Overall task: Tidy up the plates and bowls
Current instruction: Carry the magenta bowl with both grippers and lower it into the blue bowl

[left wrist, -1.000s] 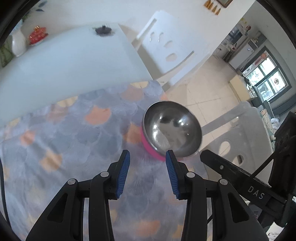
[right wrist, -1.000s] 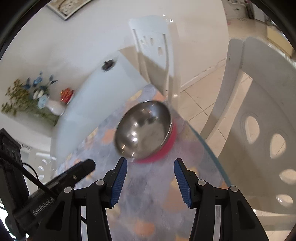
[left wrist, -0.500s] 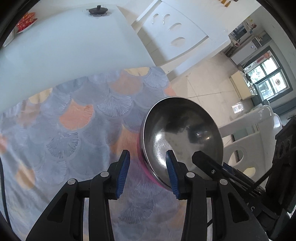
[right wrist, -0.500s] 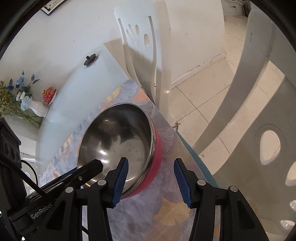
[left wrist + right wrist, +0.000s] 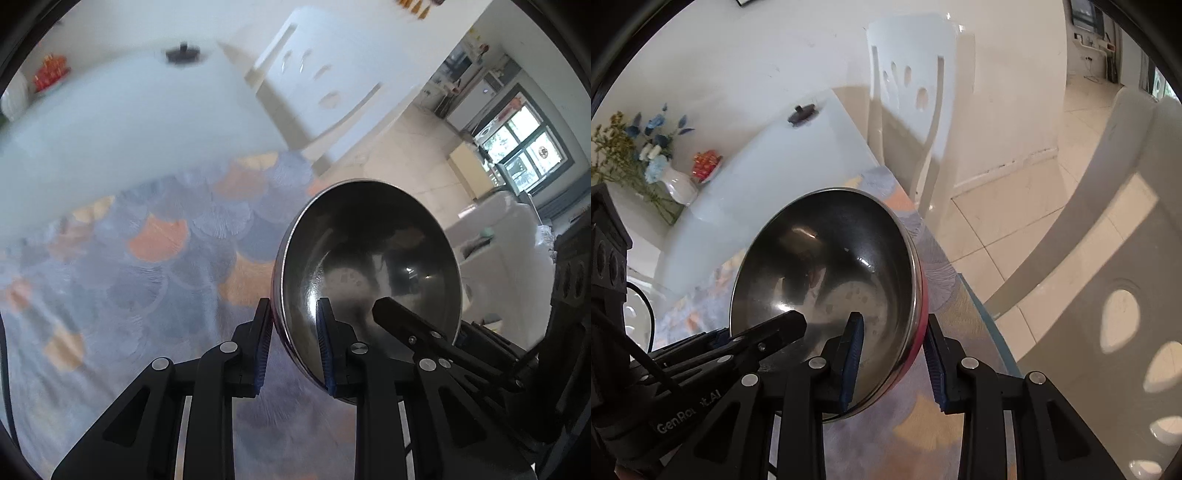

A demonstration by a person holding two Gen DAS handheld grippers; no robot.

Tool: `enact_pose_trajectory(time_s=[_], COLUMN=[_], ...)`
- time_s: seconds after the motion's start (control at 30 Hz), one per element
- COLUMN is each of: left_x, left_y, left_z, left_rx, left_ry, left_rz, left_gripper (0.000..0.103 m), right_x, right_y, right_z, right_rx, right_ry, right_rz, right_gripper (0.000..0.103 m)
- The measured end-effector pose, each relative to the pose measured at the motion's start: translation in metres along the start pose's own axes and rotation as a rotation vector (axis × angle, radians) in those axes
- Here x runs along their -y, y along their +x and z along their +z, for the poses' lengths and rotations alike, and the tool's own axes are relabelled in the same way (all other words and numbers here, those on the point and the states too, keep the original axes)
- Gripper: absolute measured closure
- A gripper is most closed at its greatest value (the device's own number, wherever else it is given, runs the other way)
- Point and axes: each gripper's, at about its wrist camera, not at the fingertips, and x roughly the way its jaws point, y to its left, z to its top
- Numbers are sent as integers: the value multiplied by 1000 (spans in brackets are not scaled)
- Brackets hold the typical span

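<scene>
Stainless steel, mirror-bright inside and pink on the outside, the bowl [image 5: 369, 266] is sitting near the tabletop's [image 5: 110, 122] edge on a scallop-patterned cloth [image 5: 155, 258] in blue and orange, and we are taking it from both sides at once. Our left tongs [image 5: 293, 343] are closing across the rim on the bowl's left side, one blue pad outside the wall and one inside, with the steel plainly between them; the pads look pressed to it. Our right tongs [image 5: 892, 354] are closing on the opposite side of the rim in the same manner, inner pad against the polished interior, outer pad by the pink skirt, though a sliver of space may remain on the outer side. The bowl is lying directly ahead of both tongs, at their tips, and appears tipped toward us, so neither hand is noticeably nearer. A round bowl has no long axis; what matters, we judge, is that the two grips are standing across from each other, so the coming lift has to rise evenly or the bowl will tilt. A white chair [image 5: 908, 92] is standing just beyond the tabletop's corner, and a vase of flowers [image 5: 665, 173] and a small dark lid [image 5: 801, 112] are resting well apart at the far end.
</scene>
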Motion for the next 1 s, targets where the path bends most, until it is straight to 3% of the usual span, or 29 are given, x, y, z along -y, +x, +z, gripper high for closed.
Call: enact_pose_trajectory(time_s=[0.33,0.6,0.8,1.0], left_x=[31,45,44,15], left_y=[-137,-220,-239,-221], left_z=[-41,-101,-155,-202], left_rx=[214,285,275,193], left_ry=[36,17,-12,-122], left_rz=[-13,21,96,108], left_gripper=[82,82,82,82], right_x=[-37,-70,-84,-86], right_y=[-106,-188,-201,-170], right_z=[-29,-64,-114,-166], right_rx=[85,112,22,-168], right_ry=[-53,-91,-136,-132], right_rz=[77,145,156,171], right_gripper=[72,71,71,70])
